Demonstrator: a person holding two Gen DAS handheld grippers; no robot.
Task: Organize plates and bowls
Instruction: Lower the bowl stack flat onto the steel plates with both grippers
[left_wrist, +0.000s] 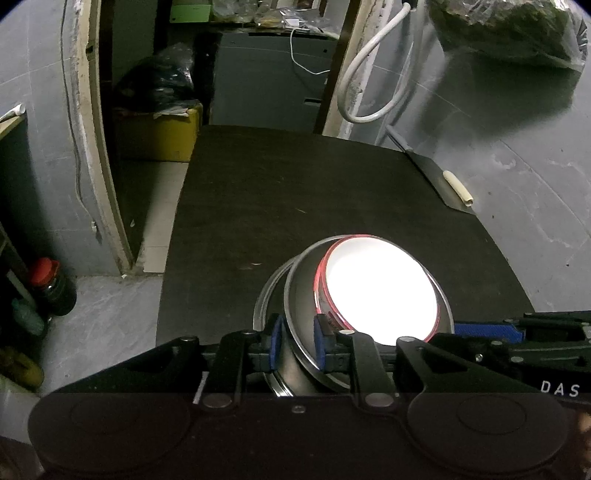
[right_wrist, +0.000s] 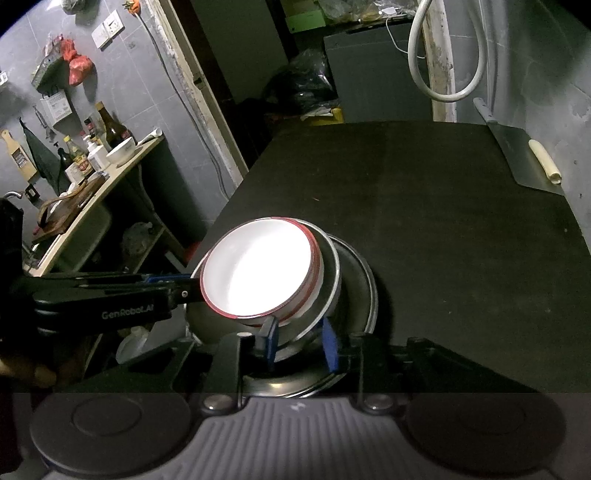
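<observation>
Both fingers (left_wrist: 297, 341) (right_wrist: 301, 345) loosely straddle the steel bowl's (left_wrist: 299, 295) rim; cleaver (left_wrist: 443, 184) lies well apart.

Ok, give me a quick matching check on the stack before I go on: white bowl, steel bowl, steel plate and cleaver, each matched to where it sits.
Things:
1. white bowl
2. steel bowl
3. steel plate
4. cleaver

Places:
A. flat at the far right edge of the black table
B. bottom of the stack, directly on the table
C. nested inside another bowl
D. tilted, resting on the plate

Pairs: 1-C, 2-D, 3-B, 4-A
</observation>
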